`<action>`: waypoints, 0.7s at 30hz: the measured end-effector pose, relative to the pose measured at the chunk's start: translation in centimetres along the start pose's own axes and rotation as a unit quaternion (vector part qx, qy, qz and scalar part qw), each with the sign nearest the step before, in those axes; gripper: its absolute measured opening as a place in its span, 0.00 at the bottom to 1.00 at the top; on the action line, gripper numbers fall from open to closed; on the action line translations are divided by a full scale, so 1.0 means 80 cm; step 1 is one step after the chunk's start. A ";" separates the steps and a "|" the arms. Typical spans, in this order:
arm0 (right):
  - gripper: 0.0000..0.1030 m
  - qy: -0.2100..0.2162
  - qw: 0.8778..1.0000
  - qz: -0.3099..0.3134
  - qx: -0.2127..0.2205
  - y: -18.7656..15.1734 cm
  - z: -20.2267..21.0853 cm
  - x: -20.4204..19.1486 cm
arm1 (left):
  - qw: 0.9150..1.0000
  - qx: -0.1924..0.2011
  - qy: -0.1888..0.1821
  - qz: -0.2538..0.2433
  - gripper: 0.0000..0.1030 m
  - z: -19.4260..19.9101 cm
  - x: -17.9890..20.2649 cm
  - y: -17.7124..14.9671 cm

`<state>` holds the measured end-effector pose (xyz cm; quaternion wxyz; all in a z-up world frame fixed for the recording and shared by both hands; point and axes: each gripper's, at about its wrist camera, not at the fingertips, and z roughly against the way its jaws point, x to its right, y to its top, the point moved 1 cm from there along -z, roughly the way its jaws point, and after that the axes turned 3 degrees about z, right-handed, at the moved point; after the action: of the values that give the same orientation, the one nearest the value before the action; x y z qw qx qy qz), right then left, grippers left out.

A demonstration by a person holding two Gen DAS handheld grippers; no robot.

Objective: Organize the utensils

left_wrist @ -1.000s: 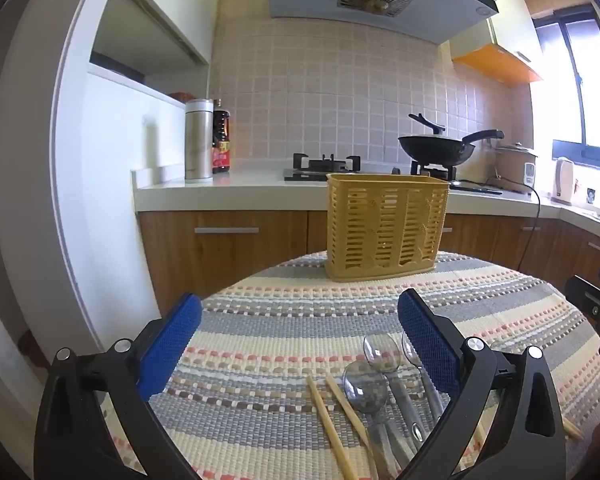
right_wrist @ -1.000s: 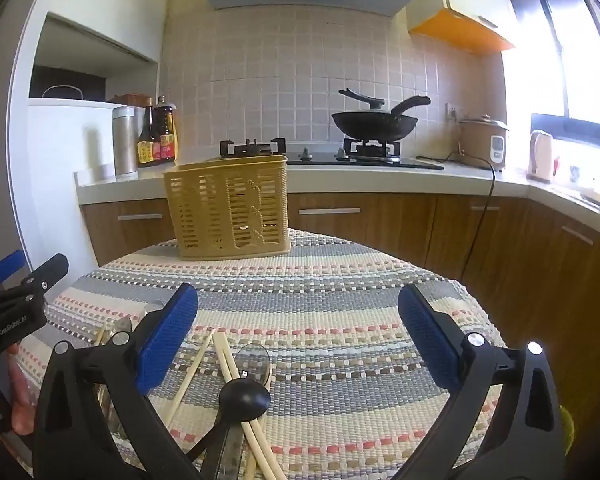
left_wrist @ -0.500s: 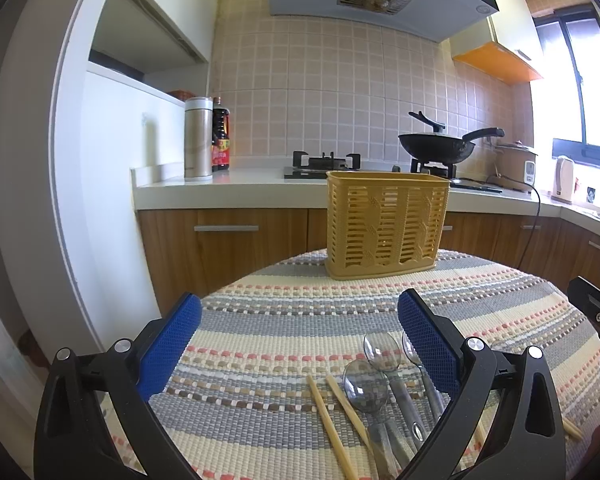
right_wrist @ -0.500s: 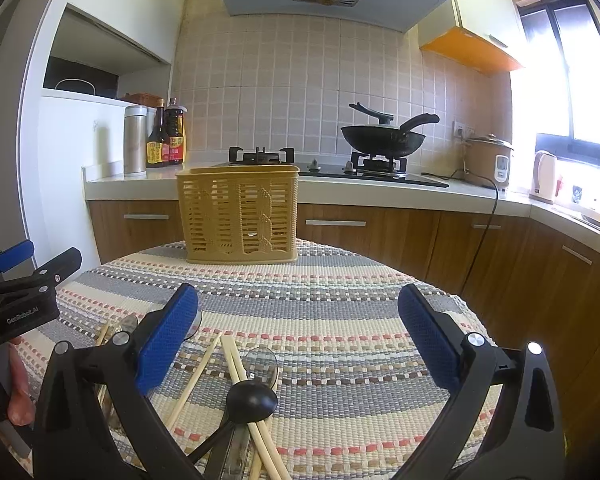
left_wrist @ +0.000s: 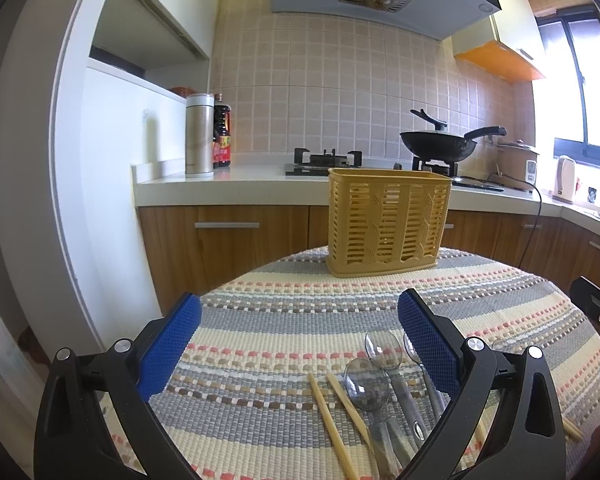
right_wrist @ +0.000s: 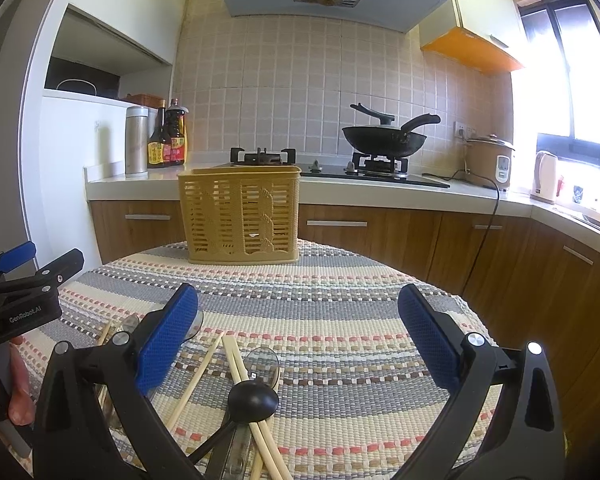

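A yellow slotted utensil basket (left_wrist: 387, 222) stands upright at the far side of the round table; it also shows in the right wrist view (right_wrist: 240, 216). Clear plastic spoons (left_wrist: 370, 384) and wooden chopsticks (left_wrist: 332, 420) lie on the striped cloth near my left gripper (left_wrist: 300, 340), which is open and empty above them. My right gripper (right_wrist: 298, 334) is open and empty above a black spoon (right_wrist: 252, 398), a clear spoon (right_wrist: 262, 364) and chopsticks (right_wrist: 240, 372).
The striped tablecloth (right_wrist: 340, 300) covers the round table. Behind it runs a kitchen counter (left_wrist: 240, 188) with a stove, a wok (right_wrist: 384, 138), bottles and a rice cooker (right_wrist: 490, 160). The left gripper shows at the left edge of the right wrist view (right_wrist: 24, 280).
The right gripper has risen and tilted up a little, so the basket sits lower in its view. The left gripper has hardly moved.
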<state>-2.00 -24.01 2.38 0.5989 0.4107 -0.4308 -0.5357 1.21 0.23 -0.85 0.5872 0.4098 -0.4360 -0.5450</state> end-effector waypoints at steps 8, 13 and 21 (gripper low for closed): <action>0.93 -0.001 1.000 0.000 0.003 -0.001 0.002 0.000 | 1.000 -0.004 -0.001 0.001 0.93 -0.002 0.000 0.003; 0.93 -0.001 1.000 0.002 0.001 0.000 0.000 0.000 | 1.000 -0.005 -0.001 0.001 0.93 -0.002 0.000 0.003; 0.93 -0.001 1.000 0.004 -0.001 0.000 -0.002 -0.002 | 1.000 -0.005 -0.003 0.000 0.93 -0.003 0.001 0.003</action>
<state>-1.88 -23.86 2.30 0.6009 0.4081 -0.4323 -0.5343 1.49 0.20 -0.64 0.5880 0.4053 -0.4354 -0.5481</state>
